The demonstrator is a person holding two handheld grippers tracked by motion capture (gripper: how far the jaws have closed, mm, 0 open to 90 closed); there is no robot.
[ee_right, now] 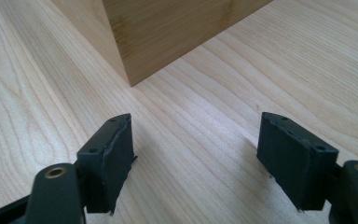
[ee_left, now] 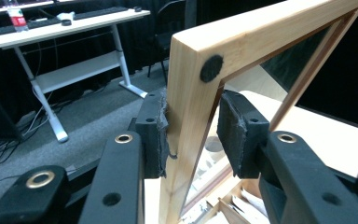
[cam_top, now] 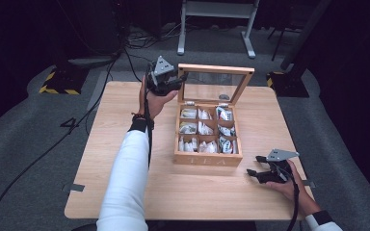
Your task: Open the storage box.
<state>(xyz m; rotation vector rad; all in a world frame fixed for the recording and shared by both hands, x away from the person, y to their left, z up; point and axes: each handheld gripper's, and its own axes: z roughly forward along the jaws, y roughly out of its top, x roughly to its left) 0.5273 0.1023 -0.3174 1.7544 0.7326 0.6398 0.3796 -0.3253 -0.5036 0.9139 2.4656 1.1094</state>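
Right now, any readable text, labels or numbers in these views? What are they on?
"TEA": faint letters on the front wall of the wooden box, barely legible in the high view.
Sachets in the compartments: print too small to read.
Bottle on the far desk: red label, blurred, unreadable.
Lid and both hand-held grippers: no text seen.

A lab or recording studio: black curtains all round, grey carpet, cables (cam_top: 38,159) trailing at left, a white desk (ee_left: 60,29) (keyboards on top) upper left.
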